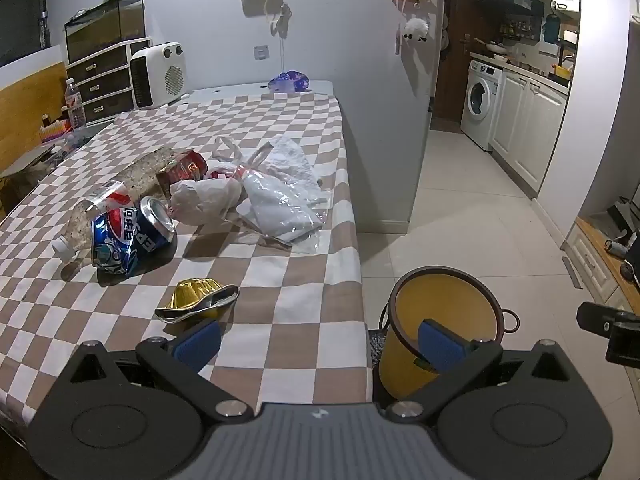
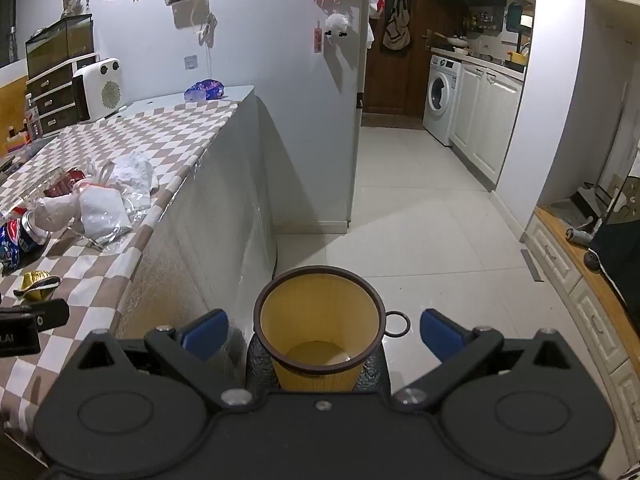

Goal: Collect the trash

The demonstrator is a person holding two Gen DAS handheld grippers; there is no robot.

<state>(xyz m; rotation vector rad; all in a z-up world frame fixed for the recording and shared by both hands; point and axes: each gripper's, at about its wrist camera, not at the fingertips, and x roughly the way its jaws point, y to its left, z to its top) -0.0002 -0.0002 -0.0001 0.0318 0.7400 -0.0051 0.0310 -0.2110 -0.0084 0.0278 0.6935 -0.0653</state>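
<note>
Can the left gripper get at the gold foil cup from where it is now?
Probably yes. The left gripper is open and empty, and the gold foil cup lies just ahead of its left finger on the checked tablecloth, with nothing between them. The crushed can sits farther back.

left gripper (image 1: 318, 344) agape, right gripper (image 2: 322, 334) agape

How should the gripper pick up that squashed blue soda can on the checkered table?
Probably grip the crushed blue soda can across its dented middle, coming down from above. It lies on its side with its silver top facing the camera, and the flattened body gives the pads flatter faces. A clear plastic bottle lies close on its left, so keep that finger tight to the can.
</note>
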